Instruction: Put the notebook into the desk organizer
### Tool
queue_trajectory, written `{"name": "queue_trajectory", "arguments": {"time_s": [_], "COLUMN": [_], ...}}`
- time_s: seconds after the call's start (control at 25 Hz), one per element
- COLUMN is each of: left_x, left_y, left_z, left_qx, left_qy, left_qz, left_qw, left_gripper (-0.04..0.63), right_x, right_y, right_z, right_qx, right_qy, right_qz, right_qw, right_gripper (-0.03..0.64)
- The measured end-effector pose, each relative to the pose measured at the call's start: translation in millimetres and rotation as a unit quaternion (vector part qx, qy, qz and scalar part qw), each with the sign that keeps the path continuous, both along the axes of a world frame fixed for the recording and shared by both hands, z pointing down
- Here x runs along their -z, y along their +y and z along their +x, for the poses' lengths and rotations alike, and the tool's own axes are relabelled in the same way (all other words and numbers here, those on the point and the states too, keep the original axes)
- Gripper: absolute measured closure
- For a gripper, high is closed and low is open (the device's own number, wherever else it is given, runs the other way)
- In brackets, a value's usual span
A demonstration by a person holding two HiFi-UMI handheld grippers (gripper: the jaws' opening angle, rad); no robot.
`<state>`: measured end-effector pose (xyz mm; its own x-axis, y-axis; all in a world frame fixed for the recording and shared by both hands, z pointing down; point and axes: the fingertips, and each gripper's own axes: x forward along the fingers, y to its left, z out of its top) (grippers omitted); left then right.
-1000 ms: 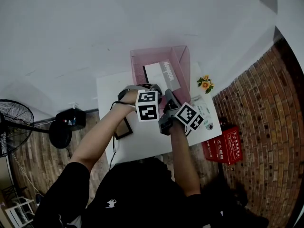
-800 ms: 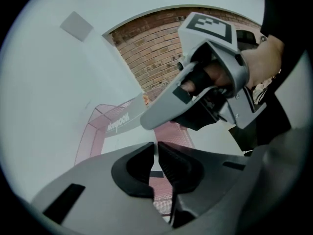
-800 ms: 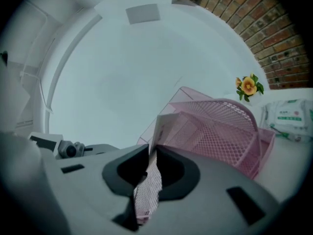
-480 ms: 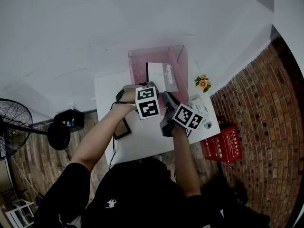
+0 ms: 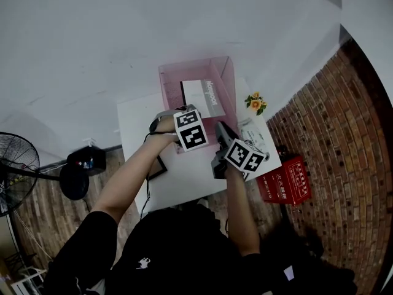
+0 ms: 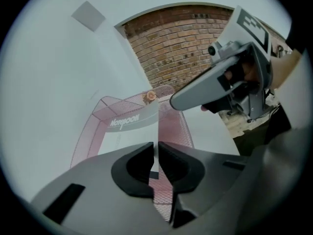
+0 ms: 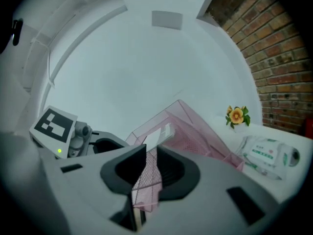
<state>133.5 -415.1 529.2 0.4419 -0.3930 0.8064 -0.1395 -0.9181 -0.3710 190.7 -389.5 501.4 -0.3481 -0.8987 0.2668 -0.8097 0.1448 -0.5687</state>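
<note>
The pink mesh desk organizer (image 5: 167, 82) stands at the far side of the white table. The white notebook (image 5: 201, 97) leans inside it, its lettered spine (image 6: 129, 122) toward the far wall. My left gripper (image 5: 186, 109) reaches over the organizer's near edge. Its jaws (image 6: 157, 148) are opening a little, with the notebook's thin edge between the pads and filling the gap. My right gripper (image 5: 221, 129) is at the organizer's near right corner, where its jaws (image 7: 148, 153) stand narrow with the pink mesh wall (image 7: 195, 126) between them. The notebook (image 7: 155, 137) shows just beyond.
On the table's right side stand a small orange flower (image 5: 253, 102) and a packet of wipes (image 5: 253, 131). A dark flat frame (image 5: 161, 165) lies near the left edge. On the floor are a red crate (image 5: 284, 178) by the brick wall and a fan (image 5: 18, 171).
My left gripper has moved farther over the organizer with the notebook's edge. The right gripper has shifted slightly right at the organizer's corner.
</note>
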Motion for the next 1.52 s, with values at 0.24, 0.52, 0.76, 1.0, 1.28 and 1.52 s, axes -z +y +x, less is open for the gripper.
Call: {"name": "queue_trajectory", "arguments": {"time_s": [0.24,0.52,0.76,1.0,1.28,1.52], "left_x": [6,38,63,78,86,88], "left_y": [6,20,36,61,107,160], "left_z": [2,-5,-27,-46,-69,-82], "left_qx": [-0.010,0.010,0.029,0.057,0.084,0.123], "left_qy": [0.028,0.144,0.232,0.306,0.351,0.388], "left_qz": [0.008,-0.014,0.003,-0.003,0.009,0.015], "left_qw": [0.9995,0.9894,0.9724,0.9504,0.9327,0.9135], "left_gripper": [0.489,0.473,0.584,0.591,0.592,0.592], "right_x": [5,20,34,49,70,80], "right_y": [20,44,72,103,143,197], "right_z": [11,-1,-24,-31,-32,-23], "right_qx": [-0.020,-0.036,-0.038,-0.040,-0.033,-0.035], "right_qy": [0.021,0.081,0.153,0.166,0.176,0.181], "right_qz": [0.012,0.039,0.062,0.086,0.123,0.146], "right_qw": [1.000,0.995,0.986,0.982,0.976,0.972], "right_gripper": [0.578,0.615,0.615,0.615,0.615,0.615]}}
